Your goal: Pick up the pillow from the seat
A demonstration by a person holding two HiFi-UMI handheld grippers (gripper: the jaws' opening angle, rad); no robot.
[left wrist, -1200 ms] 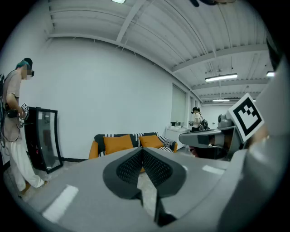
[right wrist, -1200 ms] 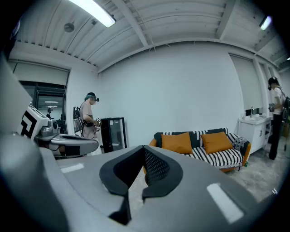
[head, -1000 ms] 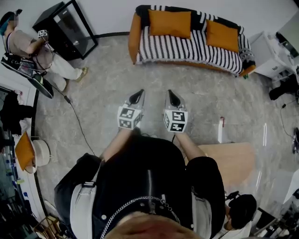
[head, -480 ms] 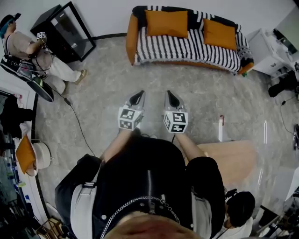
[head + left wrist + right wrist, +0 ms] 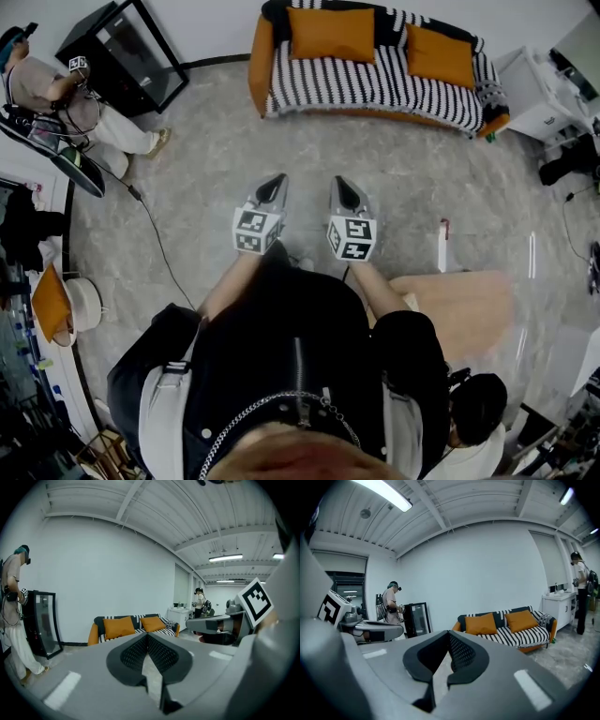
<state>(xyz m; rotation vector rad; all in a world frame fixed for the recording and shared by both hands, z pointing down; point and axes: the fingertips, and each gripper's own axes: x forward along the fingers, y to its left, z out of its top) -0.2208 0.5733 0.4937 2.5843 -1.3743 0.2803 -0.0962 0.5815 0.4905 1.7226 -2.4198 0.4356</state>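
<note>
**Left gripper (image 5: 273, 189) and right gripper (image 5: 344, 193) clenched on nothing, well apart from the sofa (image 5: 375, 89)**

The person held the two grippers side by side over the grey floor (image 5: 206, 178), both aimed toward the striped sofa by the far wall. Each gripper's own view showed its jaws pressed together with nothing between them. Two orange pillows lay on the seat and leaned on the backrest. The first pillow (image 5: 330, 34) sat near the orange armrest at the head view's left end of the sofa. The second pillow (image 5: 439, 56) sat toward the other end. The two pillows were apart from each other, and neither gripper touched either one. Another person (image 5: 56, 89) stood beside a black cabinet (image 5: 127, 56) in the room's corner, at the head view's upper left.
</note>
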